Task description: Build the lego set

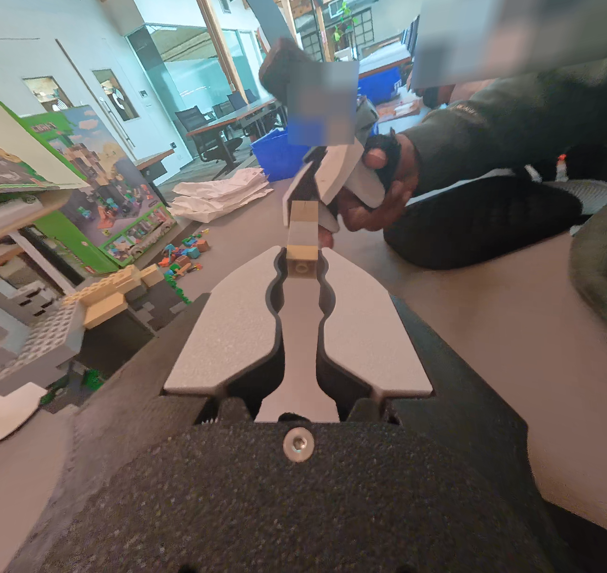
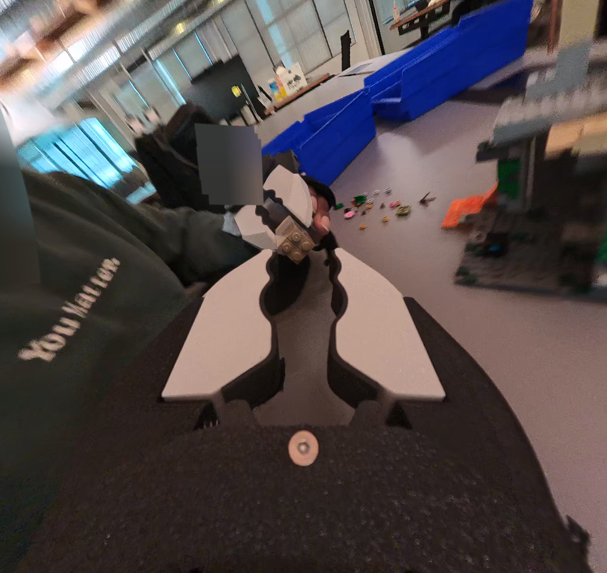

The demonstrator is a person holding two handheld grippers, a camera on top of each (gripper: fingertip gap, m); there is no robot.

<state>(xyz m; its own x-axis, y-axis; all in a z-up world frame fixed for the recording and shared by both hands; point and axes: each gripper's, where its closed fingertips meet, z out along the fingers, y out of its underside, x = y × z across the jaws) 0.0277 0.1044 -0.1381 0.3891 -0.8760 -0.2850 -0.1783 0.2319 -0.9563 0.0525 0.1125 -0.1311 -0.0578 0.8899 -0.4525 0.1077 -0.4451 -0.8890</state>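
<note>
My left gripper (image 1: 303,256) is shut on a short stack of tan and grey bricks (image 1: 303,233), held in the air above the grey table with its hollow underside facing the camera. The right gripper (image 1: 310,207) shows beyond it with its fingers on either side of the stack's far end. In the right wrist view, my right gripper (image 2: 303,256) is open, its tips astride the studded end of the stack (image 2: 295,245). The left gripper (image 2: 279,210) holds that stack from behind, with a hand in a dark sleeve on it.
A partly built grey and tan model (image 1: 98,297) stands at the left, blurred in the right wrist view (image 2: 542,195). Near it are the set's box (image 1: 108,195), loose small pieces (image 1: 184,254) (image 2: 377,208), white paper bags (image 1: 223,192), blue bins (image 2: 394,107) and a person's dark sleeve (image 1: 492,136). My two grippers' fingertips are within a few centimetres of each other.
</note>
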